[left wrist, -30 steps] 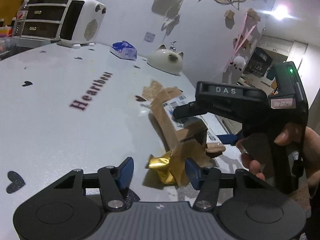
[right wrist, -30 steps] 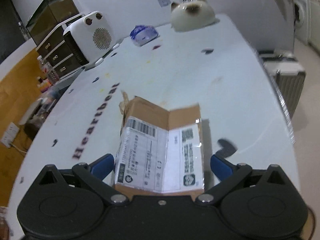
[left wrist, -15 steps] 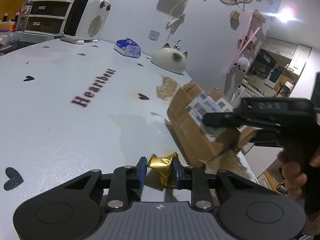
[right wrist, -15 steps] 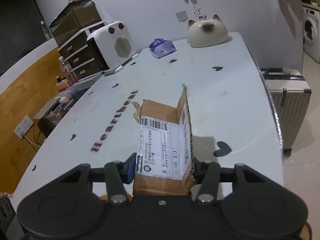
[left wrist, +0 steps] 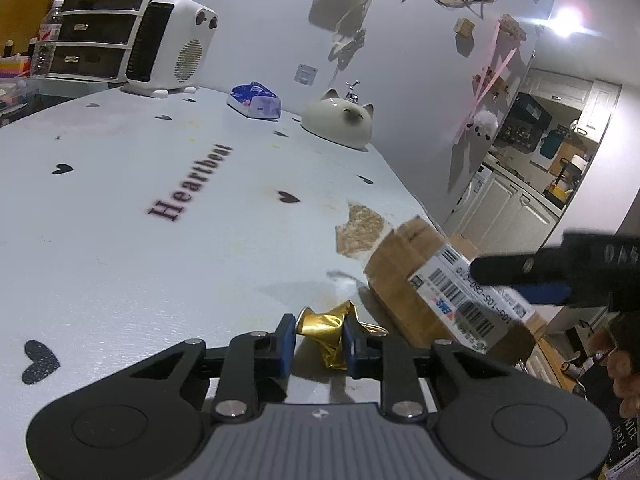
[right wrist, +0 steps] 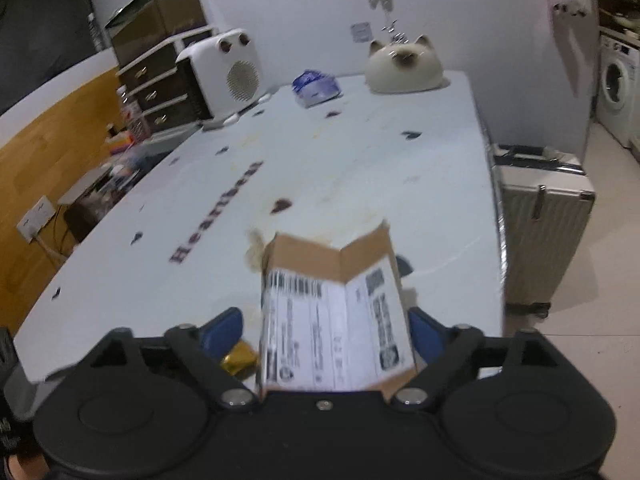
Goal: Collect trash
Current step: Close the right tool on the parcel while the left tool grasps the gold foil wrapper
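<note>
My left gripper [left wrist: 318, 338] is shut on a crumpled gold foil wrapper [left wrist: 324, 326] at the near edge of the white table [left wrist: 120, 240]. The wrapper also shows in the right wrist view [right wrist: 240, 360]. A torn brown cardboard box with a white shipping label [left wrist: 448, 296] hangs at the table's right edge, held from the right by my right gripper [left wrist: 532, 280]. In the right wrist view the box [right wrist: 332, 320] sits between the fingers of the right gripper [right wrist: 320, 332]. The jaws stand wide; the left fingertip [right wrist: 222, 330] is apart from the box.
On the far table are a white heater [left wrist: 168, 46], a blue tissue pack [left wrist: 254, 100] and a cat-shaped ceramic [left wrist: 338, 124]. A drawer unit [left wrist: 88, 44] stands at the back left. A beige suitcase [right wrist: 540, 220] stands on the floor right of the table.
My left gripper closed on the gold wrapper. My right gripper closed on the box, carried it toward the table's right edge, and its jaws now stand wider again.
</note>
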Available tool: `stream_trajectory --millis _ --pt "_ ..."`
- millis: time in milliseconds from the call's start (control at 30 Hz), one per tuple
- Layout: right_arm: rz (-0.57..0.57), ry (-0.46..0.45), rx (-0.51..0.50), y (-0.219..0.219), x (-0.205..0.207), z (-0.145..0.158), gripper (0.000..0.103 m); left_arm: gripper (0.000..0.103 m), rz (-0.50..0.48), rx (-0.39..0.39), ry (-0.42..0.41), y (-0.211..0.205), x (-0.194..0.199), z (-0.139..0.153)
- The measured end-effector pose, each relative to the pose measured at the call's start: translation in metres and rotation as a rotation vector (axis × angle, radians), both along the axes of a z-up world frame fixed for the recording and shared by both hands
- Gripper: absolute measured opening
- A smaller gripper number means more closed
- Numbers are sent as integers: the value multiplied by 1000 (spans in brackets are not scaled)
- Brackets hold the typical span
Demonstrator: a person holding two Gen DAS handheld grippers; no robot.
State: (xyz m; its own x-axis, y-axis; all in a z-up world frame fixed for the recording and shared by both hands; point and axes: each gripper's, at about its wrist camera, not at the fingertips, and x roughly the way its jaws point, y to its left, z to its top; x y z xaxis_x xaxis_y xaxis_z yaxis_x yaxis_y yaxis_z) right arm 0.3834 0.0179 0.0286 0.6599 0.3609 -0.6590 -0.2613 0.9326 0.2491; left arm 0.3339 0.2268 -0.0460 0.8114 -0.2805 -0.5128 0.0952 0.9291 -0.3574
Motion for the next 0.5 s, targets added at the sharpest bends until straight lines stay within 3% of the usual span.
stream_trajectory --millis 133,267,367,500 --pt "-18 -68 -104 9 -5 10 100 26 20 -3 -14 6 -3 4" --pt "103 -47 -169 30 -10 7 96 26 24 -4 -17 9 -5 7" --pt "147 -12 -284 51 -8 -4 87 26 26 9 -8 9 -7 7" --pt "192 27 -420 68 -2 -20 65 26 34 21 5 13 -7 7"
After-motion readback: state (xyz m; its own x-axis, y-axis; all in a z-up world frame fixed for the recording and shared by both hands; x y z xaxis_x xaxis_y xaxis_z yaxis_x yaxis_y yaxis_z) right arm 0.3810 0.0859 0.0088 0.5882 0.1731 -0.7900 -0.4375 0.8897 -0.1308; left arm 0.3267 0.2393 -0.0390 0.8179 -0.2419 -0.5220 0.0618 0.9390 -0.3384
